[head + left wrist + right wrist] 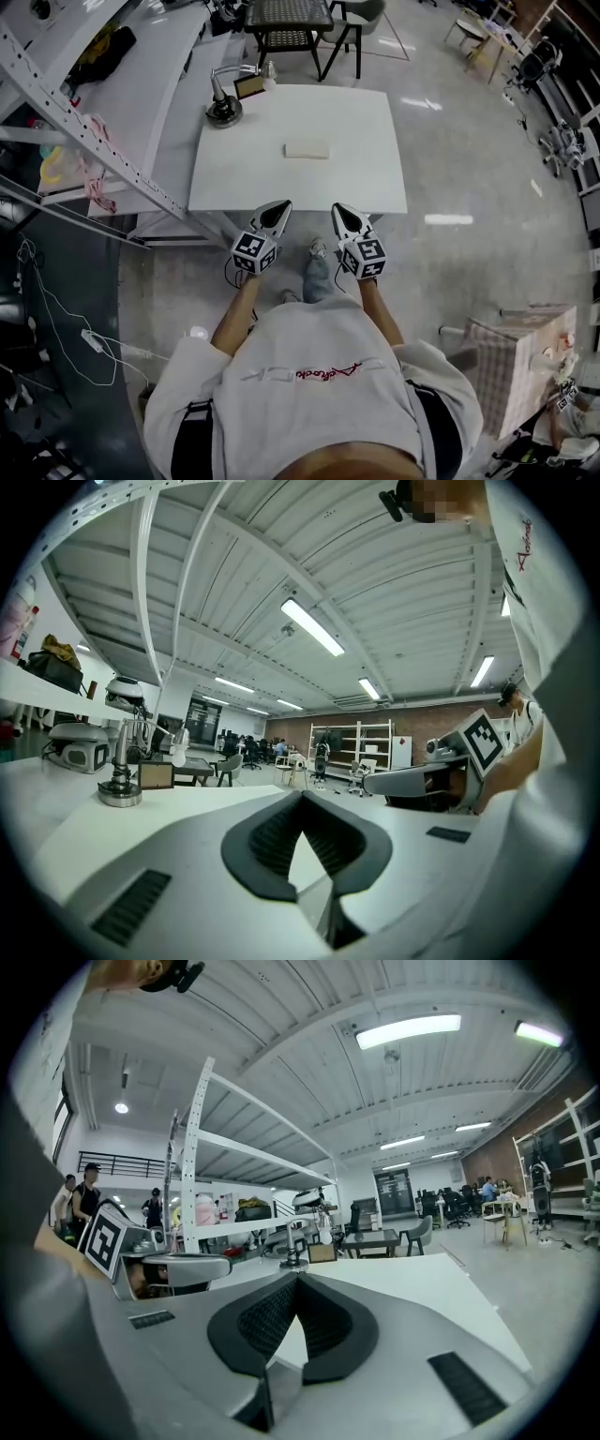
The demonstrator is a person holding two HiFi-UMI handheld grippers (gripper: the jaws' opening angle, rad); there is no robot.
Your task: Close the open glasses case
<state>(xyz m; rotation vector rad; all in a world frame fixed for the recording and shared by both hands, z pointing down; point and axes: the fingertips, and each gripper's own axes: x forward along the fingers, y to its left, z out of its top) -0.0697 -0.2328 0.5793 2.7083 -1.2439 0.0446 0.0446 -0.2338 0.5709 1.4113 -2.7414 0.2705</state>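
A pale rectangular glasses case [307, 149] lies flat near the middle of the white table [244, 178]. From this height its lid position is unclear. My left gripper [279, 208] and right gripper [339, 210] hover side by side over the table's near edge, well short of the case. Both point level toward it. In the left gripper view the left gripper [302, 801] has its jaws together with nothing between them, and the right gripper [422, 782] shows alongside. The right gripper [295, 1279] is likewise shut and empty in its own view. Neither gripper view shows the case.
A desk lamp on a round base [224, 108] and a small framed card [249, 86] stand at the table's far left corner. A dark chair [291, 23] sits beyond the table. A white metal rack [84, 131] runs along the left. A cloth-covered stand [525, 361] is at the lower right.
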